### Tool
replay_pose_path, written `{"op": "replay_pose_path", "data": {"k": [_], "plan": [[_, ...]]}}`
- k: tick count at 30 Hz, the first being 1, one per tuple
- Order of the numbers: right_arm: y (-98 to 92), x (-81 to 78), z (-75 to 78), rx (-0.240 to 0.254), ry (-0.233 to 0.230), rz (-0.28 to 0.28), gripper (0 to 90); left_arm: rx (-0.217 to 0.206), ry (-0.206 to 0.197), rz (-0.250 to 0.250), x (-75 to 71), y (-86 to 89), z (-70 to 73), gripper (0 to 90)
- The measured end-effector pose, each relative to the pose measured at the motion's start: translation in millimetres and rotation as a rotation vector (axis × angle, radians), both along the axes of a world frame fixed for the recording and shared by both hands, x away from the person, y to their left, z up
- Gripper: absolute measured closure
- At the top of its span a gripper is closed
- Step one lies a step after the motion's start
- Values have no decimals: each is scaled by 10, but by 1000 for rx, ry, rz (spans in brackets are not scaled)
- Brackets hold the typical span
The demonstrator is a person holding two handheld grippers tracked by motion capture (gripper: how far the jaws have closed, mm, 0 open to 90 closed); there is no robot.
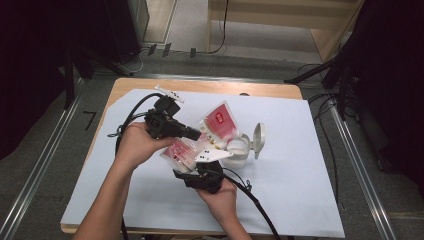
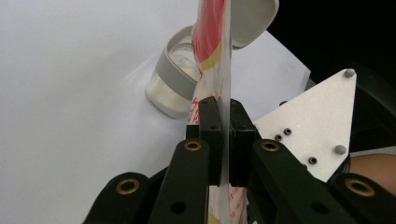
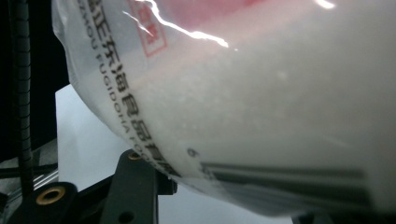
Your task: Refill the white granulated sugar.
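Note:
A clear plastic bag (image 1: 220, 120) with a red label and white granules hangs tilted over the table between my two grippers. My left gripper (image 1: 197, 134) is shut on a thin flat part of the bag (image 2: 212, 32); in the left gripper view its jaws (image 2: 224, 116) pinch the film tight. From below, my right gripper (image 1: 200, 165) is shut on the bag's full lower end (image 3: 257, 93), which bulges over its jaws (image 3: 224, 196). An open clear jar (image 1: 239, 151) with a grey rim (image 2: 175, 79) stands just right of the bag, its hinged lid (image 1: 258, 137) up.
A white sheet (image 1: 300, 190) covers the wooden table (image 1: 210, 86). Black cables (image 1: 131, 112) trail from both grippers over the sheet. The right gripper's grey three-cornered plate (image 2: 317, 126) sits close beside the left jaws. Metal rails and floor cables surround the table.

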State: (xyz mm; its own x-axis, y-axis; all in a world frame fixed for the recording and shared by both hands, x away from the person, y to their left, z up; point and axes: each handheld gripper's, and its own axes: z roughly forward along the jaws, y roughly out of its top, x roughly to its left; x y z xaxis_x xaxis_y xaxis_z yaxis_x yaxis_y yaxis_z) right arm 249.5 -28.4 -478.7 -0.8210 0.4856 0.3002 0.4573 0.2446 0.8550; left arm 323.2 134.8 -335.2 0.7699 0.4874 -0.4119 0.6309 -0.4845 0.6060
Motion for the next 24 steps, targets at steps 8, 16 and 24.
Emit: {"op": "replay_pose_path", "data": {"k": [8,16,24], "plan": [[-12,-10,57,2,-24,-22,580,-50,-4,5,-44,148,25,883],[-49,17,82,0,-5,-68,578,-65,-5,25,-42,258,38,895],[-84,68,76,30,36,-98,571,-94,-13,20,-92,354,48,896]]}}
